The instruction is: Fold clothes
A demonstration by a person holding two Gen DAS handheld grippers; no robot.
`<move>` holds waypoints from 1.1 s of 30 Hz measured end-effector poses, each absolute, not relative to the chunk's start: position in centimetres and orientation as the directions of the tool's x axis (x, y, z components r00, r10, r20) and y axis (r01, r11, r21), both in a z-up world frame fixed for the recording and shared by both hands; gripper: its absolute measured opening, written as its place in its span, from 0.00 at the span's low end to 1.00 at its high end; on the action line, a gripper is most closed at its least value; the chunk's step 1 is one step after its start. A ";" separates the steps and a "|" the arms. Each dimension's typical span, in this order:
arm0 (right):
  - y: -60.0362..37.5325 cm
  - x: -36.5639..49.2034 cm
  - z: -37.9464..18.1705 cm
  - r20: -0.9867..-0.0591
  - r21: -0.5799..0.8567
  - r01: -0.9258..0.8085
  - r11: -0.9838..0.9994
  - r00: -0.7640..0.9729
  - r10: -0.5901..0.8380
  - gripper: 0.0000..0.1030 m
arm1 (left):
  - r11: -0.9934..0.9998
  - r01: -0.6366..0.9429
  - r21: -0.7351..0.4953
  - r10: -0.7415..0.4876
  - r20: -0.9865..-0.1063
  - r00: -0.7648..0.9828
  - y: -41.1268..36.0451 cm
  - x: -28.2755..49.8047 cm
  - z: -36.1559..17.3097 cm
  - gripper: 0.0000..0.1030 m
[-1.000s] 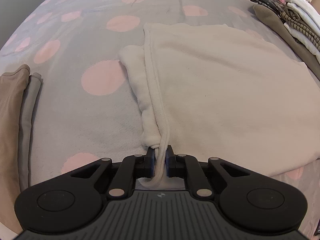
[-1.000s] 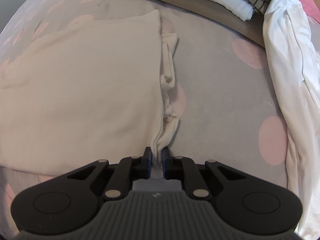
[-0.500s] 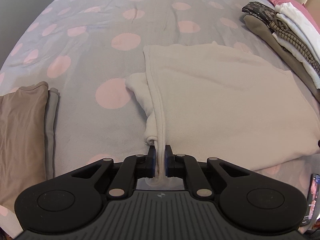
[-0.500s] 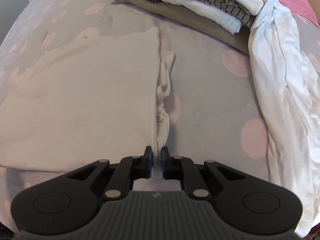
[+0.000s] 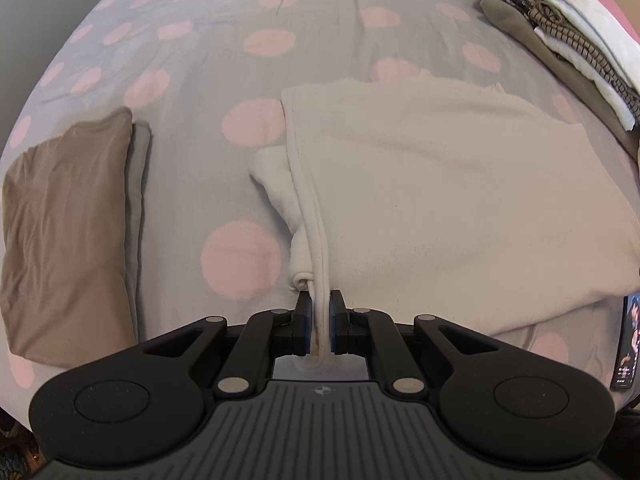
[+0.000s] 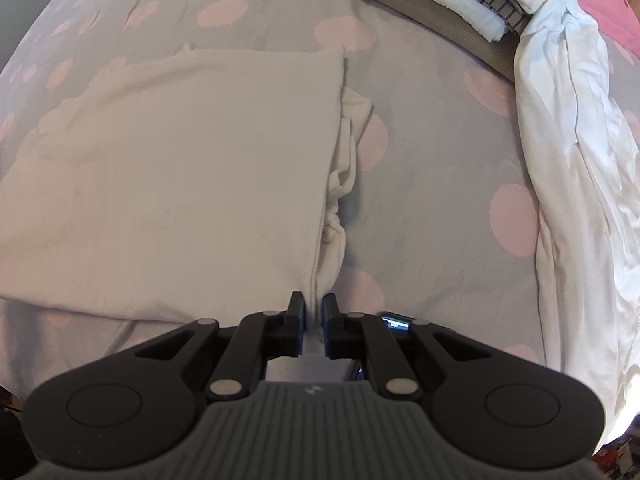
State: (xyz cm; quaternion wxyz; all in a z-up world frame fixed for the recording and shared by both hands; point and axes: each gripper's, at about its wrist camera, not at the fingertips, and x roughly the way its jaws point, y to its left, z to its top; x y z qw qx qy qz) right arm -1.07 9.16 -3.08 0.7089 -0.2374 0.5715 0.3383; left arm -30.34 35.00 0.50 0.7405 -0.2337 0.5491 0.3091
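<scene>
Two claws pinch cream garment (image 5: pixel 440 184): left claw (image 5: pixel 319 312) grips near left edge, right claw (image 6: pixel 314 312) near right edge; garment spreads ahead over dotted bed (image 5: pixel 192 80).

garment (image 5: pixel 440 184) mid-bed (image 5: pixel 224 60), folded stack (image 5: pixel 60 216) left, clothes pile (image 5: pixel 568 40) far right

We see a matt, fleecy cream garment (image 5: pixel 440 184) on a soft grey bedspread (image 5: pixel 192 60) with pink dots, beside matt black plastic tools (image 5: pixel 319 320).
</scene>
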 end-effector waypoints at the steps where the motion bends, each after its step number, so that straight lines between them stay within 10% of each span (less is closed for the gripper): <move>1: 9.3 -1.2 -3.4 -0.972 0.036 -0.756 0.653 0.126 0.198 0.10 | 0.700 -0.714 -0.006 0.200 -0.958 0.204 34.9 -30.5 0.1 0.06; 33: 10.2 1.4 -4.6 -0.927 0.168 -0.628 0.760 0.161 0.339 0.42 | 0.686 -0.724 -0.073 0.264 -0.902 0.341 37.1 -27.1 -0.6 0.23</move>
